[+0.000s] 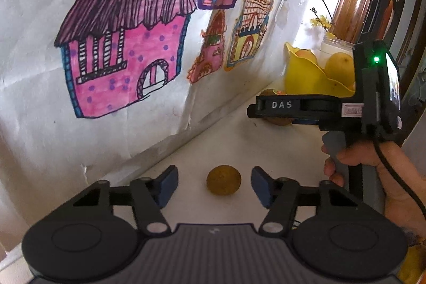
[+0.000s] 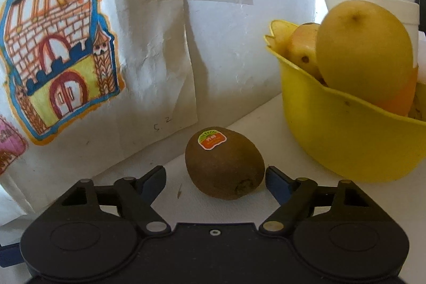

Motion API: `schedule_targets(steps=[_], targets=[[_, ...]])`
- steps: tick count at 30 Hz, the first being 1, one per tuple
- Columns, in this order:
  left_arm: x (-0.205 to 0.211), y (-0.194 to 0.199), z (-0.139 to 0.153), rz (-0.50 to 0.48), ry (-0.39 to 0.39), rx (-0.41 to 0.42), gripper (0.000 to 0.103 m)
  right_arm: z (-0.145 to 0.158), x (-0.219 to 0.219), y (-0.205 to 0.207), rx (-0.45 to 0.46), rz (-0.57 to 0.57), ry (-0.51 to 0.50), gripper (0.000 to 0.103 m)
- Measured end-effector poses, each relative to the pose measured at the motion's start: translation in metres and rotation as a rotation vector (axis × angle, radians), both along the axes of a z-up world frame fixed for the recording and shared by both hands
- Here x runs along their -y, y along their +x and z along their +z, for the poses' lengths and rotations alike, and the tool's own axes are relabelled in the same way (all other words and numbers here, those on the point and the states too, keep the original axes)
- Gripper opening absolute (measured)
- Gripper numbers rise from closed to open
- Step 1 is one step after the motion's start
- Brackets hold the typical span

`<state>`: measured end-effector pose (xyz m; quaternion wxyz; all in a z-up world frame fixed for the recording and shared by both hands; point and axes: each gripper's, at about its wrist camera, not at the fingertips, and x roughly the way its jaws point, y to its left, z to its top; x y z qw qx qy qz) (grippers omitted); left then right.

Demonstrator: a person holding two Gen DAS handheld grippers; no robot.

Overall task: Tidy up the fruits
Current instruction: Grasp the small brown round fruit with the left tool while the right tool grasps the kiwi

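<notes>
While both claws are sitting released, left gripper (image 1: pixel 214 186) is framing a small round fruit (image 1: pixel 224 179) and right gripper (image 2: pixel 214 181) a stickered kiwi (image 2: pixel 225 163) beside the yellow bowl (image 2: pixel 346 140); centring each fruit before pinching gently seems wise.

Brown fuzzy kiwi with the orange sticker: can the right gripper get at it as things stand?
Probably yes. The brown fuzzy kiwi lies on the white tabletop between the right gripper and its open blue pads; the yellow plastic fruit bowl stands clear to the side.
</notes>
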<state>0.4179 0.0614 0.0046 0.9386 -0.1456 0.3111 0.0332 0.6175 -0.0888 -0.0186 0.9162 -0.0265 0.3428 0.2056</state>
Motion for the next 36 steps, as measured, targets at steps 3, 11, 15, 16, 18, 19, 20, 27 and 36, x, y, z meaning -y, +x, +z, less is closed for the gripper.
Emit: schedule_targets(steps=[3, 11, 15, 16, 18, 19, 20, 27, 36], targets=[[-0.001, -0.002, -0.001, -0.003, 0.004, 0.004, 0.061, -0.005, -0.005, 0.0, 0.006, -0.007, -0.001, 0.079], [-0.001, -0.01, -0.004, -0.007, 0.018, 0.008, 0.053, -0.014, -0.01, 0.008, 0.026, -0.029, -0.035, 0.065], [0.0, -0.012, -0.004, -0.007, 0.021, 0.002, 0.051, -0.013, -0.015, 0.0, 0.044, -0.019, -0.072, 0.064], [0.0, -0.013, -0.004, -0.008, 0.021, 0.002, 0.047, -0.013, -0.016, -0.002, 0.041, -0.011, -0.074, 0.064], [0.0, -0.014, -0.004, -0.014, 0.014, -0.002, 0.039, -0.012, -0.016, -0.005, 0.029, 0.0, -0.075, 0.064], [0.0, -0.015, -0.005, -0.014, 0.01, -0.004, 0.037, -0.012, -0.016, -0.007, 0.023, 0.003, -0.082, 0.064], [0.001, -0.016, -0.005, -0.012, 0.009, -0.004, 0.037, -0.012, -0.017, -0.009, 0.019, 0.006, -0.092, 0.064], [-0.002, -0.024, -0.006, -0.008, -0.04, -0.008, 0.029, -0.008, -0.011, -0.023, -0.052, -0.008, -0.06, 0.063], [-0.004, -0.043, -0.003, -0.012, -0.072, -0.022, 0.029, 0.01, 0.005, -0.051, -0.157, -0.052, 0.025, 0.063]])
